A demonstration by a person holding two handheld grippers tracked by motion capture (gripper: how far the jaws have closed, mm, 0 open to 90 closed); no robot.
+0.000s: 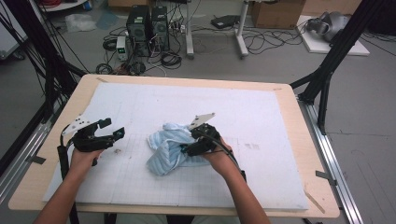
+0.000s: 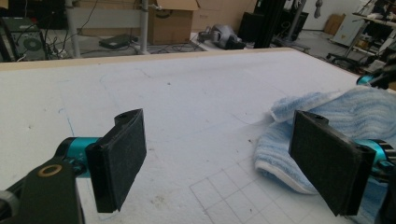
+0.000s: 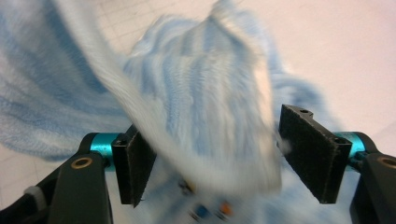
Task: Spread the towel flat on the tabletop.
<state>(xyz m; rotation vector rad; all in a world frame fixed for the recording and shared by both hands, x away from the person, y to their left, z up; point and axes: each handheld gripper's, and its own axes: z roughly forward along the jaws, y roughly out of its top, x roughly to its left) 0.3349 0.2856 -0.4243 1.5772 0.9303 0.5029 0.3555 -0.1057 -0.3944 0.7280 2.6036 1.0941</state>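
With our right tool [image 3: 210, 154] released around a fold and our left tool [image 2: 219, 154] released beside it, the crumpled towel [image 1: 166, 147] looks soft, light and floppy, so we'd pinch a hemmed edge.

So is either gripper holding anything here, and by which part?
Nothing is held. The right gripper stands open around a fold of the blue towel; the left gripper is open, empty.

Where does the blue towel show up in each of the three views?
High view: blue towel at the centre, crumpled by the right gripper.
Left gripper view: at the right edge.
Right gripper view: between the open jaws.
Shared landmark: white gridded mat.
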